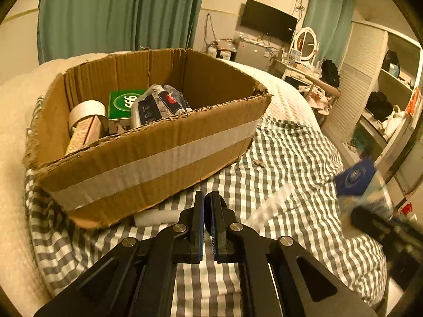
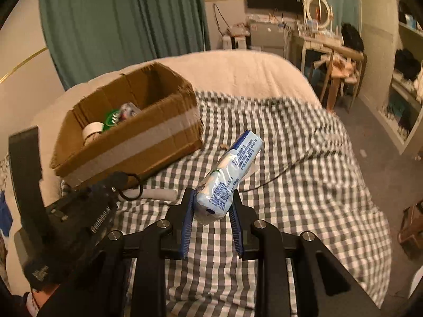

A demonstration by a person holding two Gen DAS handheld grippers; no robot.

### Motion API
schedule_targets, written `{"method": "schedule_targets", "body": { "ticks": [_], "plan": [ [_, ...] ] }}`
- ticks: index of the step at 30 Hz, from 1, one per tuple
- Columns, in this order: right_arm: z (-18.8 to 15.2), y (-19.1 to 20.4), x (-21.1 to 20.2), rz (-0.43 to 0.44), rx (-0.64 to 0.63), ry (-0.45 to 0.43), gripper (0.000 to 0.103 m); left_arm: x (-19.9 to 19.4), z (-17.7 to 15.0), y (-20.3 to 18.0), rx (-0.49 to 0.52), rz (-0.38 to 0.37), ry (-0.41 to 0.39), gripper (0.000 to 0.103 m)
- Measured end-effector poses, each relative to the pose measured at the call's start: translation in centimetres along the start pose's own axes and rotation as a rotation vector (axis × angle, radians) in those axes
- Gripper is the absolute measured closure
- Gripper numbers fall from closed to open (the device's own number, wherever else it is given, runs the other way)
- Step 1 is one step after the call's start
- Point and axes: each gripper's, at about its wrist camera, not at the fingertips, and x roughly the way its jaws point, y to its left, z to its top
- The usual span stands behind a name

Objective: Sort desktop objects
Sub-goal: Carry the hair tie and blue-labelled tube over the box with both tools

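Right claw (image 2: pixel 210 206) clamped on the near end of a tissue pack (image 2: pixel 229 177), held up over the checked bedspread (image 2: pixel 304 185). Probably light, soft, film-slick; best pinched mid-body. Ahead-left, cardboard box (image 1: pixel 148 158) with tape roll (image 1: pixel 87 112) and green carton (image 1: pixel 123 105). Left claw (image 1: pixel 208 206) shut, empty, intruding at left.

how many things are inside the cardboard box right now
4 visible in the brown cardboard box: white tape roll and tan carton at left, green box in the middle, crinkled printed packet beside it. More may be hidden below.
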Motion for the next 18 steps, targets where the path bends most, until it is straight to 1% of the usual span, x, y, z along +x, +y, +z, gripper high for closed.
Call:
{"method": "schedule_targets", "body": {
  "ticks": [4, 8, 10, 12, 18],
  "plan": [
    [0.3, 1.1, -2.1, 0.007, -0.032, -0.026, 0.078, -1.7, 0.2, 0.0, -0.014, -0.02, -0.006, 0.098],
    [0.8, 2.5, -4.2, 0.027, -0.059, -0.065, 0.078, -4.1, 0.9, -0.1, 0.001, -0.027, -0.035, 0.098],
    [1.2, 3.0, -5.2, 0.063, -0.057, -0.08, 0.078, -5.8, 1.8, 0.4, -0.011, -0.041, -0.07, 0.098],
    [2.0, 3.9, -6.5, 0.1, -0.07, -0.104, 0.078, -7.8, 3.2, 1.3, -0.053, -0.065, -0.124, 0.098],
    [5.4, 7.1, -8.9, 0.128, -0.148, -0.174, 0.078, -11.4, 7.7, 3.0, -0.062, -0.075, -0.212, 0.098]
  ]
}}
